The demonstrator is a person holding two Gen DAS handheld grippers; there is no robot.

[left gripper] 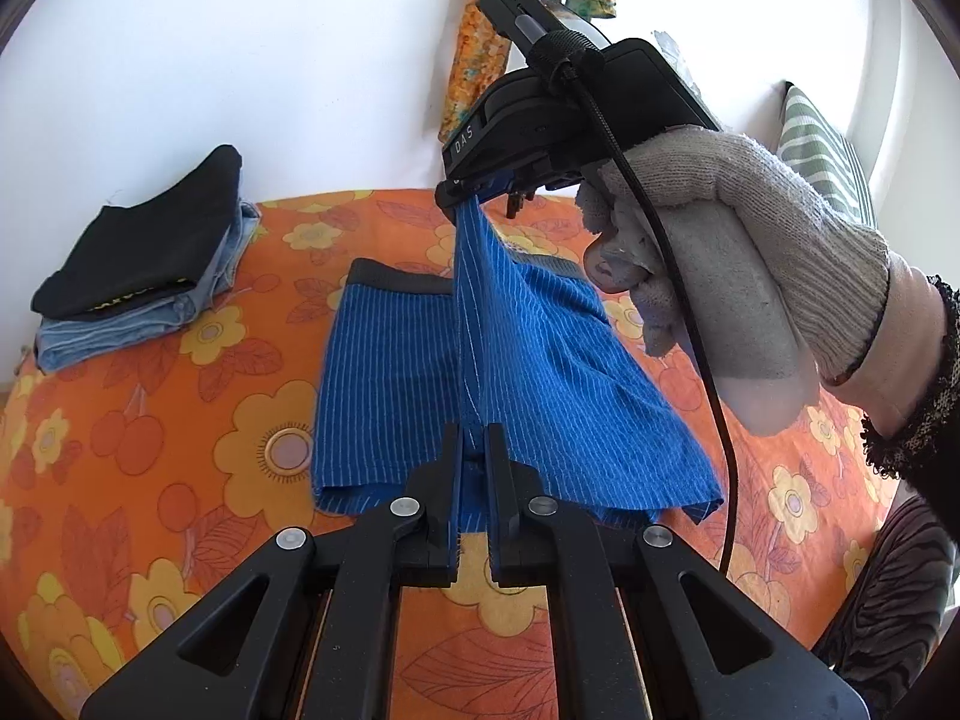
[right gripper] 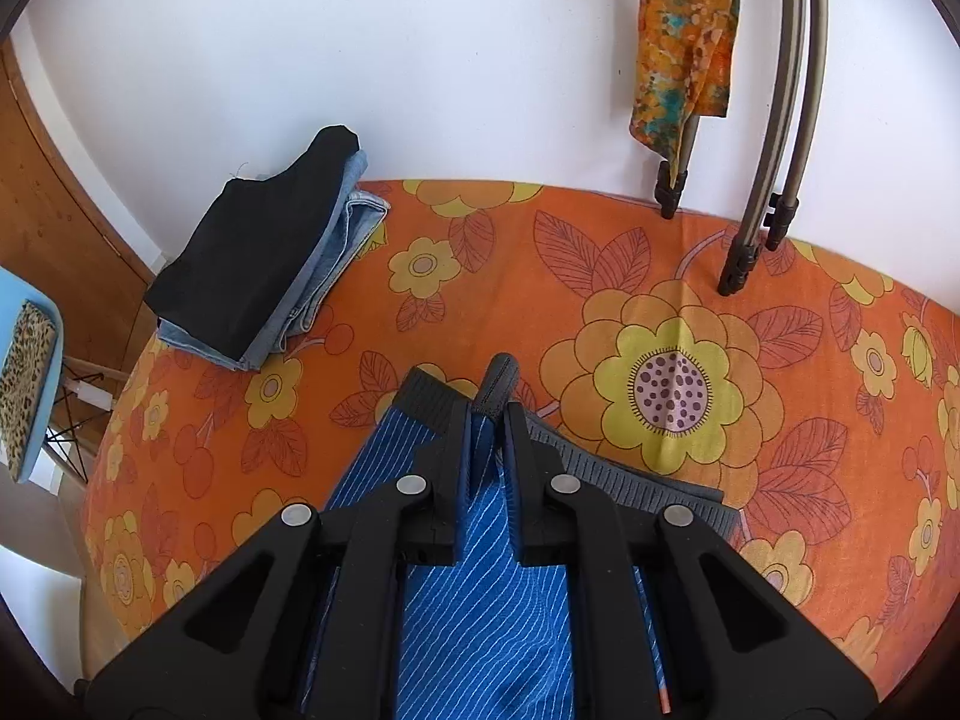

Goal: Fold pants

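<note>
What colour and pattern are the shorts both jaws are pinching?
The shorts are bright blue with thin white pinstripes and a dark grey waistband; clearest in the left wrist view.

Shorts [left gripper: 384, 372]: blue, thin white pinstripes, dark grey waistband [right gripper: 630, 474]. Bed cover [right gripper: 660, 312]: orange, yellow flowers, red leaves. Folded stack [right gripper: 252, 264]: black over light-blue denim. Glove [left gripper: 738, 252]: grey knit.

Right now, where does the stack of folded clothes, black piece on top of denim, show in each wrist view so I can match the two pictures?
Left wrist view: the stack of folded clothes sits at far left on the orange floral bedspread, against the white wall, left of the blue striped shorts.
Right wrist view: the stack is upper left, beyond and left of the right claw.
Shared landmark: the hanging orange patterned cloth on the wall, top right of centre in both.
</note>
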